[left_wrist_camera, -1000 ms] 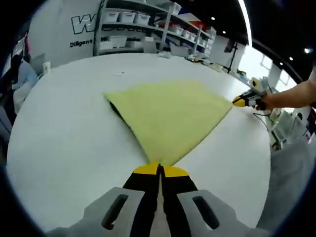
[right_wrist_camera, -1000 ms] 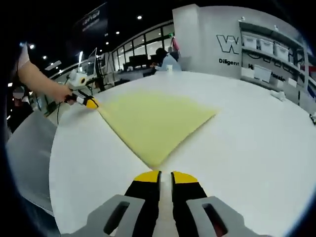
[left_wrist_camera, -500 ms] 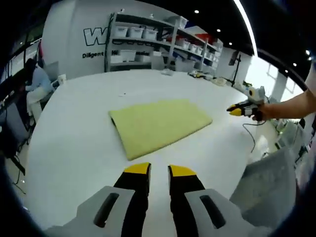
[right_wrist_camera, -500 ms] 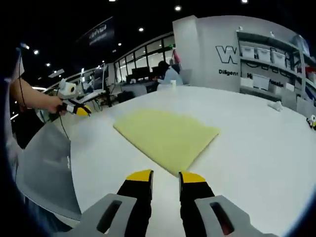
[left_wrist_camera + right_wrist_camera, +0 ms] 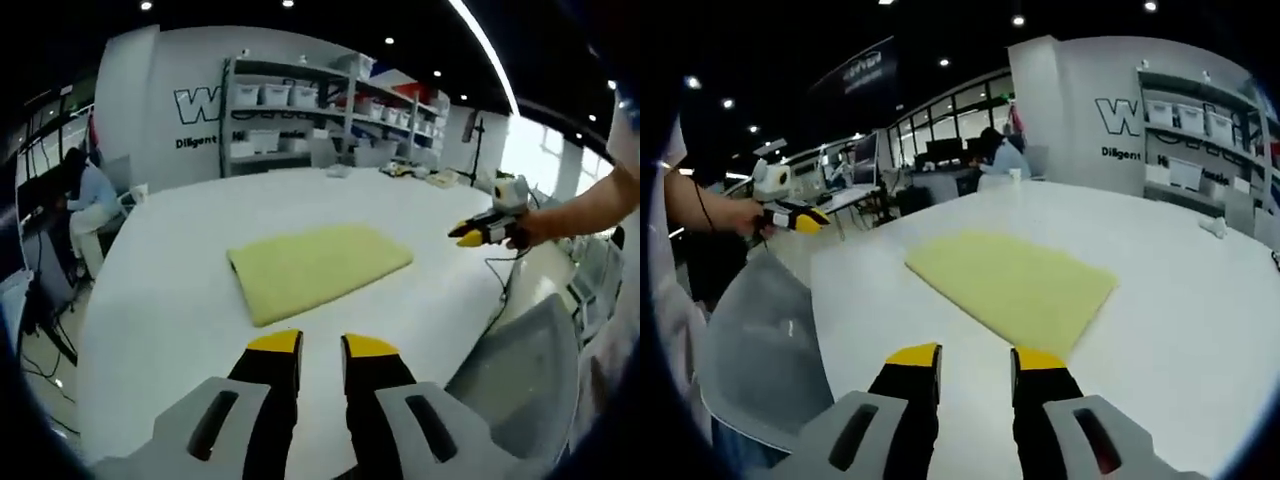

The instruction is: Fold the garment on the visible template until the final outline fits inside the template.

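Note:
A pale yellow garment (image 5: 315, 267) lies folded into a flat rectangle on the white round table (image 5: 180, 260); it appears again in the right gripper view as the yellow garment (image 5: 1015, 286). My left gripper (image 5: 310, 345) hovers open above the table's near edge, a short way back from the cloth, with nothing between its yellow-tipped jaws. My right gripper (image 5: 976, 357) is also open and empty, short of the cloth's near corner. In the left gripper view the right gripper (image 5: 478, 230) is held in a hand off the table's right side; the left gripper (image 5: 800, 217) shows at the left of the right gripper view.
A grey chair back (image 5: 520, 370) stands by the table edge, also seen as the chair (image 5: 760, 350). Shelves with white bins (image 5: 300, 110) line the back wall. A seated person (image 5: 85, 195) works at a desk beyond the table. Small items (image 5: 420, 172) lie at the far rim.
Both grippers let go of the garment's corners, opened and drew back from the table. The cloth, stretched taut a second ago, now rests flat as a rectangle.

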{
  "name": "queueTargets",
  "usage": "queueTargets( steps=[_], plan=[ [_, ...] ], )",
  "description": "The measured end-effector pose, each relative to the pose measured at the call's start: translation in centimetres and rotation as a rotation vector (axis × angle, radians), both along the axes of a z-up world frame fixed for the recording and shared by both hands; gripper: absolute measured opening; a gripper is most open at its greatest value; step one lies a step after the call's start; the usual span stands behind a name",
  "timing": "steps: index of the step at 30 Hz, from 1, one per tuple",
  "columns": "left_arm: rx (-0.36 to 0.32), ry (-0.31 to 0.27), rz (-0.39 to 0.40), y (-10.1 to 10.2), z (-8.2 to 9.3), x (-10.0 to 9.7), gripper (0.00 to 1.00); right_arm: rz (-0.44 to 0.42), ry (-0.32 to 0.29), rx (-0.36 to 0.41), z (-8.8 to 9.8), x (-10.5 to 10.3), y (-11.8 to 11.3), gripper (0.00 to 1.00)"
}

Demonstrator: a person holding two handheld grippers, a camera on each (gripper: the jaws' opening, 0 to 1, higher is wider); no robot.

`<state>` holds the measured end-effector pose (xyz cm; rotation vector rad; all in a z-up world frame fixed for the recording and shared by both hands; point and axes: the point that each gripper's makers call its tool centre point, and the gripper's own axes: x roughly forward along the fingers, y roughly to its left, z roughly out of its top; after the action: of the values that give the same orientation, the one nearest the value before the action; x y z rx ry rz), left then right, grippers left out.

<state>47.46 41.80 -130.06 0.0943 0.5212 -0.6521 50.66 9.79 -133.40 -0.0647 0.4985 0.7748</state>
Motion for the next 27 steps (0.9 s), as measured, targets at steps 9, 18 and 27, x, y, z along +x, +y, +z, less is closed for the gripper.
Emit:
queueTargets(
  steps=[9,18,27],
  plan=[
    [-0.083,-0.051,-0.005,-1.1,2.0,-1.0,0.19,-0.042,-0.005,0.006,1.1,-2.6,1.1,0.26],
    [-0.156,-0.075,-0.092,-2.4,2.5,-2.8,0.32,-0.197,-0.027,0.015,3.7,-5.6,1.4,0.26],
    [-0.215,-0.097,-0.177,-2.4,2.7,-3.2,0.45,-0.296,-0.051,-0.025,5.1,-8.1,2.1,0.27]
  ],
)
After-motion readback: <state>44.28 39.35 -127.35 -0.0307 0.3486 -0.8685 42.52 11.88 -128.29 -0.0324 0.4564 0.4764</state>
